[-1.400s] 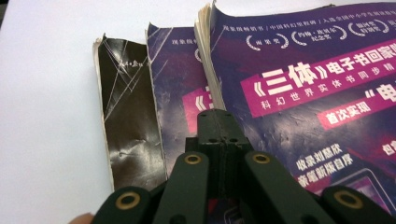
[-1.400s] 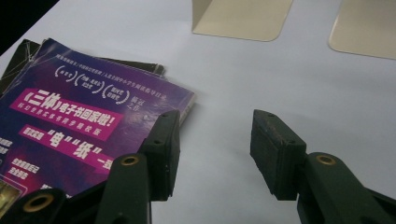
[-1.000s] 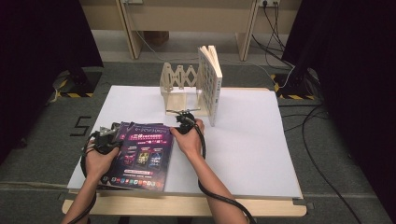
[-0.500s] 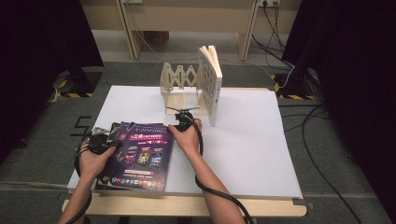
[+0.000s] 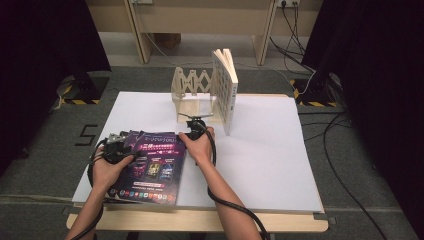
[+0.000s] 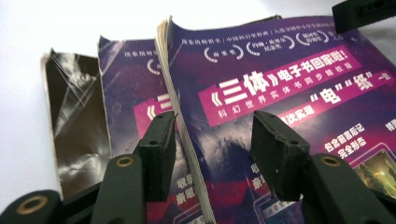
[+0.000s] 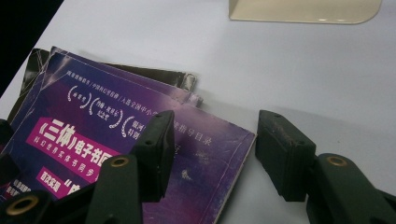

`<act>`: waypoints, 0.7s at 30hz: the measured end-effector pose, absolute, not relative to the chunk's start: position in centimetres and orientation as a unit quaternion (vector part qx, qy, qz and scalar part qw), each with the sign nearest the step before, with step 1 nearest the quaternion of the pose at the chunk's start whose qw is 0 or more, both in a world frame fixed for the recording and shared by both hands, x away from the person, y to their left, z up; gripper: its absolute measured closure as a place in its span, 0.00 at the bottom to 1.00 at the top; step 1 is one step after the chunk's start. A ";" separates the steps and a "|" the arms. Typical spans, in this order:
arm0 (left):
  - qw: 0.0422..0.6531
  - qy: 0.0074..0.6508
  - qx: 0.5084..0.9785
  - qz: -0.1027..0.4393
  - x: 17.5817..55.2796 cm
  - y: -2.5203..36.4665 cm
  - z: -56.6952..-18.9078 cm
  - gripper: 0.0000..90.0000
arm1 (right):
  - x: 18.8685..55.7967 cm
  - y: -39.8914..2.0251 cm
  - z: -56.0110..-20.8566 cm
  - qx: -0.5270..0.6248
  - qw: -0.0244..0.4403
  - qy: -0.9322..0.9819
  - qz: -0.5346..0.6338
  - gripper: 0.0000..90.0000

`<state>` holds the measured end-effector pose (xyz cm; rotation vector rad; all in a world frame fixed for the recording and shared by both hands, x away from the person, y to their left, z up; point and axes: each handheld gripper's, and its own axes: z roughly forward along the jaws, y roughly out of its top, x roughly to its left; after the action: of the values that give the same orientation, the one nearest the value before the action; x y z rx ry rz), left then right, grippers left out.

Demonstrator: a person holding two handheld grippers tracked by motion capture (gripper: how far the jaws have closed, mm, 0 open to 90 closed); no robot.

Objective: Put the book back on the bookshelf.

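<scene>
A stack of three paperbacks lies at the table's front left, with a purple top book. In the left gripper view my left gripper is open and its jaws straddle that book's raised page edge, above a second purple book and a dark one. My right gripper is open at the top book's far right corner. One of its jaws is over the cover and the other over bare table.
A wooden folding book rack stands at the back middle. A white book stands upright at its right end. The white table extends to the right. Cables trail from both grippers.
My left hand has shifted slightly along the book's left edge. The right gripper has barely moved. The books lie as before.
</scene>
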<state>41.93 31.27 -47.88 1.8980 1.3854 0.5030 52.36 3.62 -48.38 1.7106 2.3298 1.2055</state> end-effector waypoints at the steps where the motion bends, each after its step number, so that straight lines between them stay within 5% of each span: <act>1: 0.363 0.539 0.735 0.191 41.9 31.3 -48.0 0.55 | 52.4 3.6 -48.4 0.546 0.004 0.744 0.386 0.53; 21: 0.363 0.551 0.730 0.180 41.9 31.0 -48.1 0.56 | 52.2 3.3 -48.2 0.574 -0.009 0.716 0.398 0.60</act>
<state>41.86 31.03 -48.06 1.8788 1.4179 0.4623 52.23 3.26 -48.21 1.8127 2.2614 1.2561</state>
